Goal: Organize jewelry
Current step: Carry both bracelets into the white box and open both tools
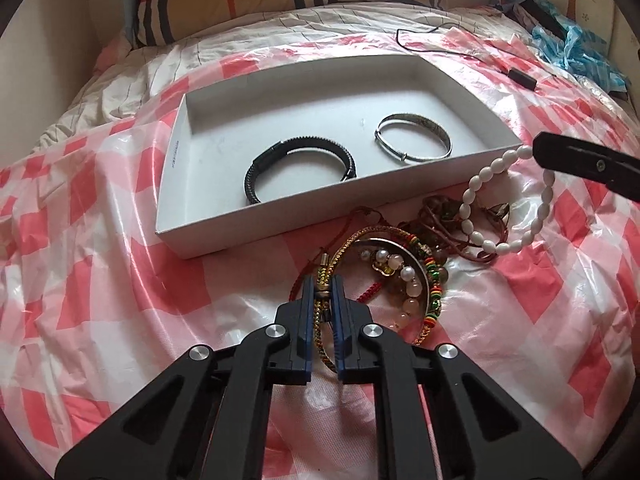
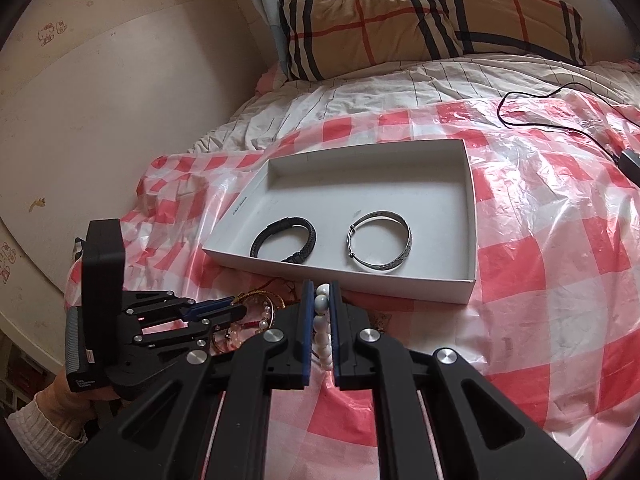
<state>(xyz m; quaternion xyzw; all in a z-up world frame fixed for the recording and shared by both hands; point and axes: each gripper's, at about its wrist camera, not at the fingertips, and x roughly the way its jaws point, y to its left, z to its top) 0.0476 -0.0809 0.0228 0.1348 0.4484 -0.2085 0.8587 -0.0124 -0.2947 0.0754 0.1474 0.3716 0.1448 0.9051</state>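
Bedspread bears white box [image 1: 176,168] holding two bracelets [image 1: 301,171].

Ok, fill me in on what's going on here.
A person is sorting jewelry on a bed covered with checked plastic, using a hand-held gripper in each hand. The left hand-held gripper is shut on a gold braided bracelet at the edge of the jewelry pile. The right hand-held gripper is shut on a white bead bracelet, which hangs lifted above the pile. The white box already holds a black bracelet and a silver bangle.
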